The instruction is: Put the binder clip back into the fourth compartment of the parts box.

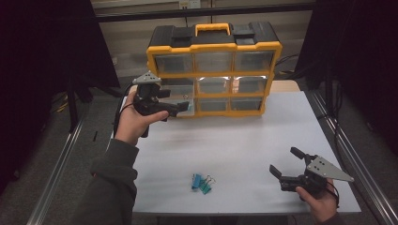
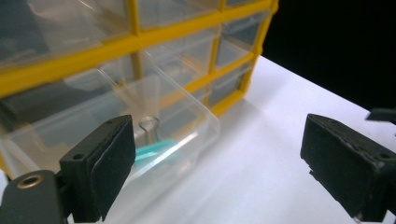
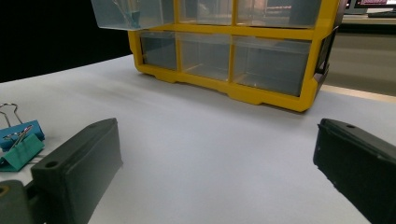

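One binder clip (image 2: 150, 150) is already sitting in the pulled-out clear drawer (image 2: 187, 121) of the yellow organizer (image 1: 213, 70), so my guess is the job is stashing clips in there, and it looks partly done. Two or so teal and blue clips (image 1: 202, 182) are lying on the white table (image 1: 244, 136) well in front of the organizer, so those look like what's left, plus probably pushing the drawer shut.

Left gripper (image 1: 176, 108) hangs right at the open drawer on the organizer's left side, jaws spread wide with nothing between them. Right gripper (image 1: 285, 164) is down near the table's front edge, far from the organizer and off to the right of the loose clips, also gaping and empty.

The clip in the drawer seems to lie with its wire handles pointing back toward the organizer body and its teal body toward the drawer front. The loose ones are bunched together; from above I can't really call their long axis, though the wire loops look to be on the right side.
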Demonstrator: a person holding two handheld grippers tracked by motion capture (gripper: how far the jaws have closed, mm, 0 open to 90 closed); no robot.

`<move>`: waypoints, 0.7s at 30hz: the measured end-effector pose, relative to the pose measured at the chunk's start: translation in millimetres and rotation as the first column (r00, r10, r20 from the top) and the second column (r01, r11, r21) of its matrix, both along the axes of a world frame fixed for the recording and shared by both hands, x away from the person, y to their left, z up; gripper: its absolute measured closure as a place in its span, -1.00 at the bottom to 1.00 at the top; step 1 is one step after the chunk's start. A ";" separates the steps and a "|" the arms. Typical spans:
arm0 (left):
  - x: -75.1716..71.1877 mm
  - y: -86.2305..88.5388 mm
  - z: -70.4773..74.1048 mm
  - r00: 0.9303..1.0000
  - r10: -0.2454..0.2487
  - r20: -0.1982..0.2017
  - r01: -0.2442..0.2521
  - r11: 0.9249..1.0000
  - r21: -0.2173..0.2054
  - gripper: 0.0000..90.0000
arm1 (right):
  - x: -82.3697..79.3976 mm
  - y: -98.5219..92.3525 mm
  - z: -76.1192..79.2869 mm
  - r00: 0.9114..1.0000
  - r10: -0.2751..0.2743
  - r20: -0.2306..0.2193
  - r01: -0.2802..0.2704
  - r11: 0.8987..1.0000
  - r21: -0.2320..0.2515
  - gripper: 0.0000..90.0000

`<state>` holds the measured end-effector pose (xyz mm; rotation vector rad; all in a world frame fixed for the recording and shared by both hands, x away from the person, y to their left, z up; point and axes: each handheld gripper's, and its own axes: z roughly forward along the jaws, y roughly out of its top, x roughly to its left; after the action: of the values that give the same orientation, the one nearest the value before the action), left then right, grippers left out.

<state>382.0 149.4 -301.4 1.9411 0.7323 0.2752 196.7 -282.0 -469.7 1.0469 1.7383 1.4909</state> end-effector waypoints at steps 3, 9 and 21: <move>-6.2 -0.6 -6.1 1.000 -0.014 -0.003 0.014 1.000 -0.002 -0.78 | 0.0 -0.1 -0.1 1.000 0.000 -0.001 0.000 1.000 0.001 -0.99; -15.8 -0.7 -21.7 1.000 -0.020 -0.012 0.020 1.000 -0.007 -0.80 | 0.0 0.1 0.0 1.000 0.001 0.003 -0.001 1.000 -0.001 -0.99; -34.8 0.9 -57.8 0.998 -0.049 -0.044 0.048 0.999 -0.021 -0.82 | 0.0 -0.1 -0.2 1.000 0.005 0.001 -0.005 1.000 -0.007 -0.99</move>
<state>347.2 150.4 -359.2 1.9490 0.7131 0.1952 196.7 -282.0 -469.9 1.0392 1.7450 1.4874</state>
